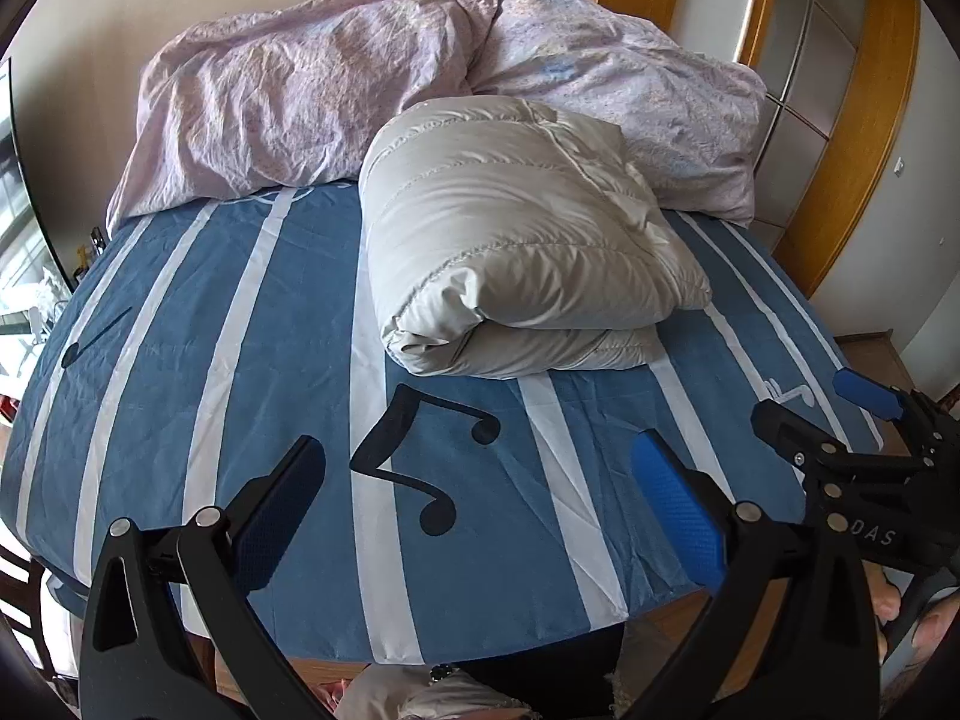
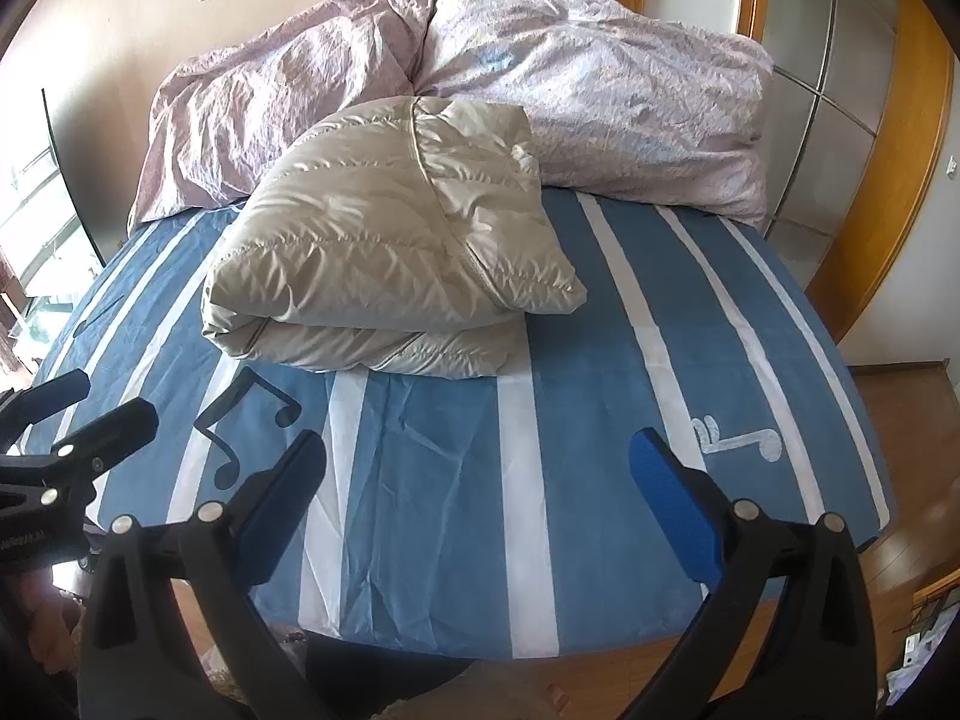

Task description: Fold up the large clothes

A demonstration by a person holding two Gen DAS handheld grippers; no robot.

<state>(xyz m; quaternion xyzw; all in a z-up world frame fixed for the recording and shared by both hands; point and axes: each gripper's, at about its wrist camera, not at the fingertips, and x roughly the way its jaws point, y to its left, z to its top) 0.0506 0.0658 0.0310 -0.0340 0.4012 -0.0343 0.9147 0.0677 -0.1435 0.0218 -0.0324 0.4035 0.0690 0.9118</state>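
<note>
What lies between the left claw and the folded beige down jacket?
Only bare blue-and-white striped bedsheet with a printed black music note lies between the open left claw and the folded beige down jacket, clearest in the left wrist view.

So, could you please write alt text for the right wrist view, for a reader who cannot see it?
A folded beige puffer jacket lies on a blue-and-white striped bed sheet, in front of a crumpled lilac duvet. The right gripper hangs open and empty over the bed's near edge.

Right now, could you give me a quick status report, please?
Left gripper and right gripper open, empty. Down jacket folded on the bed sheet. Crumpled duvet behind it; nothing blocking.
</note>
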